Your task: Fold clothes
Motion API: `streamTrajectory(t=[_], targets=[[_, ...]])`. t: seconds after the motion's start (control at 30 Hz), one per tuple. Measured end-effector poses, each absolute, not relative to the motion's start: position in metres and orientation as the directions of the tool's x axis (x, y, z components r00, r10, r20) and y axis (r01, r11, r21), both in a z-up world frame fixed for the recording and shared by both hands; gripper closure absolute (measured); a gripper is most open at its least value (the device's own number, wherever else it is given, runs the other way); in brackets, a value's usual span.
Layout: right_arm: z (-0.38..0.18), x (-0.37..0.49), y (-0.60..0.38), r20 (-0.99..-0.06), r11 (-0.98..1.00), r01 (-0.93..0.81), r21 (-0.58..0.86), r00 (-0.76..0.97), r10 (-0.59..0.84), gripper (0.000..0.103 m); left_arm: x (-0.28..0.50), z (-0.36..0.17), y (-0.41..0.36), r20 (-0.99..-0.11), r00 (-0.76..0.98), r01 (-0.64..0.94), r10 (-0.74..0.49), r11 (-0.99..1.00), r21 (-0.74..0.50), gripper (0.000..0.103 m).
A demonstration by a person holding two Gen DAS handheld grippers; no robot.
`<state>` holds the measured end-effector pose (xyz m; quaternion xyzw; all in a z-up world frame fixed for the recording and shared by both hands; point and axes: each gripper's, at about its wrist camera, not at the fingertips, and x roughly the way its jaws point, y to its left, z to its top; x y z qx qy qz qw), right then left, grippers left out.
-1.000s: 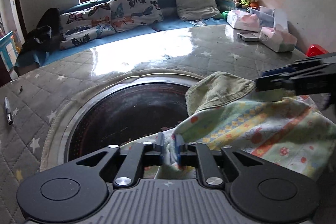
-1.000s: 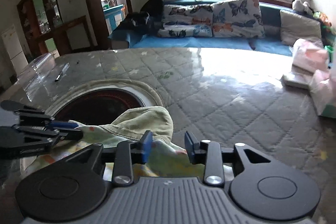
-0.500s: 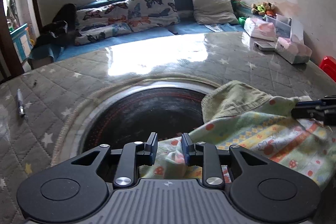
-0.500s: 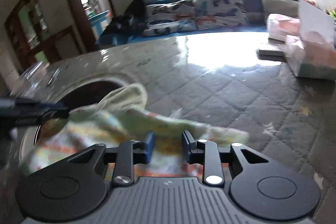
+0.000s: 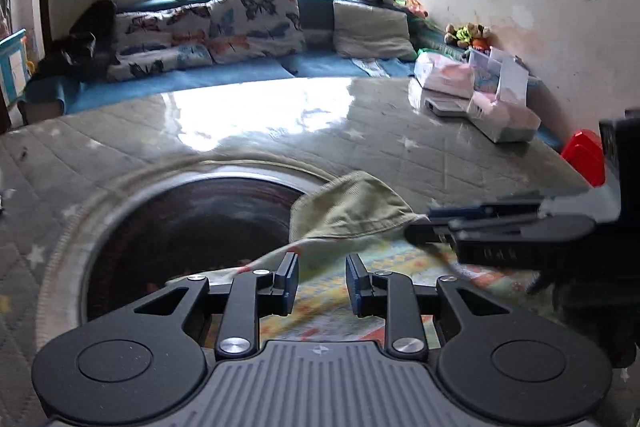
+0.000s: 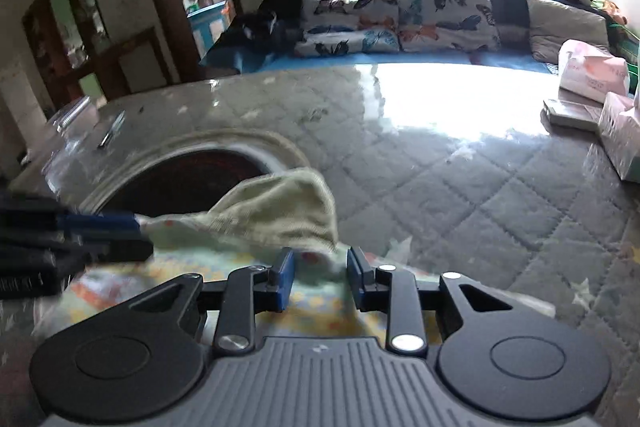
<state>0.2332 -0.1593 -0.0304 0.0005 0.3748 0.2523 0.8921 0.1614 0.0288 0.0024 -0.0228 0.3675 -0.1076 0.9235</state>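
Observation:
A small patterned garment [image 5: 360, 259] with an olive-green part [image 5: 352, 207] lies on the quilted table [image 5: 240, 131], partly over a dark round inset [image 5: 192, 227]. My left gripper [image 5: 318, 281] is open just above the cloth's near edge and holds nothing. My right gripper [image 6: 320, 279] is open over the same garment [image 6: 280, 211], with cloth lying between and below its jaws. Each gripper shows in the other's view: the right one [image 5: 500, 231] at the right, the left one [image 6: 72, 235] at the left.
A pen [image 6: 112, 133] lies on the table's left side. Tissue packs and boxes [image 5: 480, 95] stand at the table's far right, beside a red object [image 5: 584, 155]. A blue sofa with butterfly cushions [image 5: 224, 31] runs behind the table.
My left gripper was shut on the cloth's edge a second ago; it has opened and let go. Both grippers now sit open over the garment, which has dropped flatter on the table.

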Motion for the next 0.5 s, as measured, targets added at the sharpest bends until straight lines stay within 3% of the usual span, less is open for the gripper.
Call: streamTrajectory(t=[0.5], targets=[[-0.021, 0.178, -0.155, -0.667, 0.817, -0.572, 0.072, 0.582, 0.466, 0.058, 0.167, -0.013, 0.026, -0.696, 0.690, 0.140, -0.198, 0.980, -0.140, 0.072]])
